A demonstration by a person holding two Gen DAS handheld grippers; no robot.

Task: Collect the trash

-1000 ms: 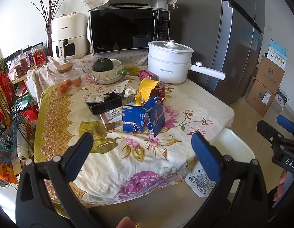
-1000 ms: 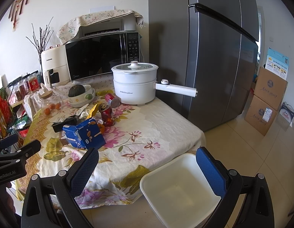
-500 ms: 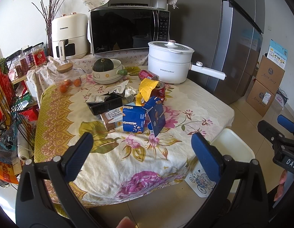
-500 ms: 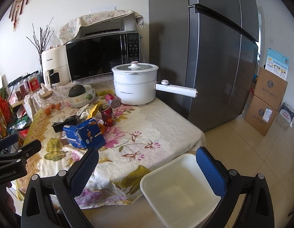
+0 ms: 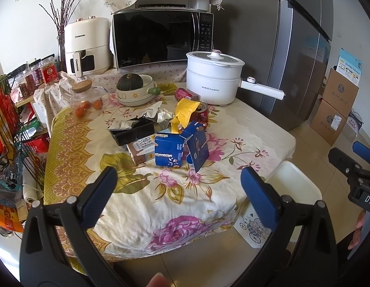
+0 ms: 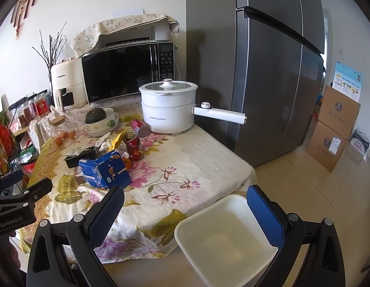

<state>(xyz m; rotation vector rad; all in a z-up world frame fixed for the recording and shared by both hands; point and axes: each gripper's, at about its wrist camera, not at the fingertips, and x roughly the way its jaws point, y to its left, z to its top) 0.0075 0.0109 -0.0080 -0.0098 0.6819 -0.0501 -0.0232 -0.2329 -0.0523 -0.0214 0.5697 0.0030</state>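
Observation:
Trash lies in a heap mid-table: a torn blue carton (image 5: 169, 151) (image 6: 105, 171), a brown box (image 5: 140, 149), a black tray (image 5: 132, 134), crumpled paper (image 5: 164, 116), a yellow wrapper (image 5: 185, 112), an upright red can (image 5: 201, 114) (image 6: 133, 147) and a red can on its side (image 5: 185, 94) (image 6: 139, 126). A white bin (image 6: 228, 239) (image 5: 295, 186) stands on the floor at the table's near right corner. My left gripper (image 5: 177, 191) is open and empty, short of the table's front edge. My right gripper (image 6: 185, 212) is open and empty above the bin's near rim.
A white electric pot (image 5: 213, 79) with a long handle, a bowl with a squash (image 5: 134, 88), a glass jar (image 5: 85, 98), a microwave (image 5: 161, 38) and an air fryer (image 5: 85, 45) stand at the back. A fridge (image 6: 268, 71) and cardboard boxes (image 6: 333, 129) are at the right.

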